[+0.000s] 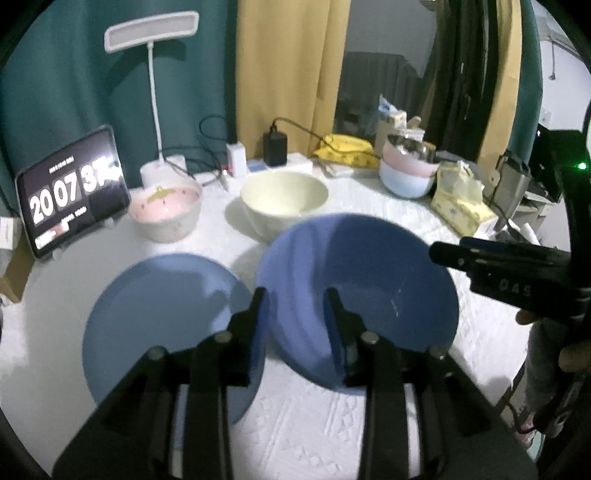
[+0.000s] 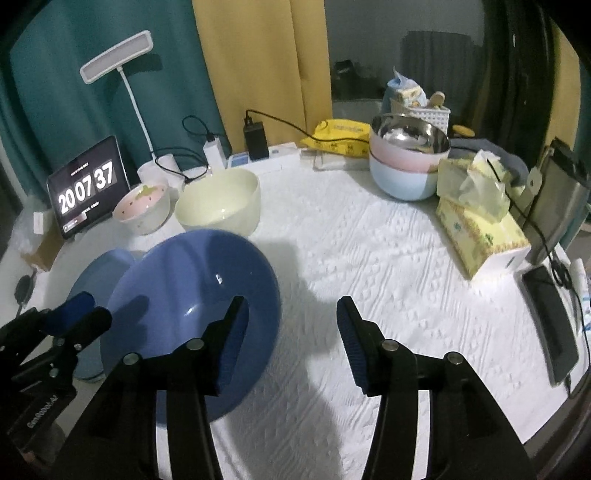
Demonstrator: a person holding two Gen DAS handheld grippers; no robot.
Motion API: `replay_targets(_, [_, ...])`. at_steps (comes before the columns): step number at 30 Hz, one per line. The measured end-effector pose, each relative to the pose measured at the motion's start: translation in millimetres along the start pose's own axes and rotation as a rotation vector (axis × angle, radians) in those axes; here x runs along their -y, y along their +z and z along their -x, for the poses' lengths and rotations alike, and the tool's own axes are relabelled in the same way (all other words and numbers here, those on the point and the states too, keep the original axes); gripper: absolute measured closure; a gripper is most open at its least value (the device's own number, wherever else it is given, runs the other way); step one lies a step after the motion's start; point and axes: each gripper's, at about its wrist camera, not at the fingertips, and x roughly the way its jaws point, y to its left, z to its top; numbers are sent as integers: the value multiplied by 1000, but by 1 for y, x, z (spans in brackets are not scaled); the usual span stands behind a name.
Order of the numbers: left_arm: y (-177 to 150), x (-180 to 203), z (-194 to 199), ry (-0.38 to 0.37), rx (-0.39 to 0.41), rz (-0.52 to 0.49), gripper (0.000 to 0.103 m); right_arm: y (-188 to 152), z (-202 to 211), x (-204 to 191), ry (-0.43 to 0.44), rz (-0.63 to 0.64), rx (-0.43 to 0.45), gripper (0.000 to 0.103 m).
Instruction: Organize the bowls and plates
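Note:
A dark blue bowl point(image 1: 369, 288) sits on the white cloth, its left rim over the edge of a lighter blue plate point(image 1: 162, 314). My left gripper point(image 1: 295, 299) straddles that rim, one finger outside and one inside, with a gap wider than the rim, so the pads do not press it. In the right wrist view the same bowl point(image 2: 184, 295) lies at lower left. My right gripper point(image 2: 291, 314) stands open there, its left finger over the bowl's right side and its right finger over bare cloth. A cream bowl point(image 1: 284, 199) and a pink-lined bowl point(image 1: 166, 210) stand behind.
At the back right is a stack of pink and pale blue bowls point(image 2: 406, 173) topped by a steel one. A tissue box point(image 2: 480, 236) and a phone point(image 2: 550, 321) lie on the right. A tablet clock point(image 1: 70, 195), a desk lamp point(image 1: 151, 33) and chargers line the back.

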Motion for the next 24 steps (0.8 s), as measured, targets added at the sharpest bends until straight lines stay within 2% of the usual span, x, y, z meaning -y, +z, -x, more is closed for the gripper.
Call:
replay_targets(10, [26, -8, 4, 13, 47, 1, 70, 22, 2, -8, 14, 28, 33, 51])
replay_targets(21, [57, -16, -11, 24, 63, 2, 68, 48, -10, -17, 31, 60, 46, 51])
replay_targets(24, [63, -17, -16, 16, 59, -2, 57, 54, -15, -19, 32, 65, 45, 51])
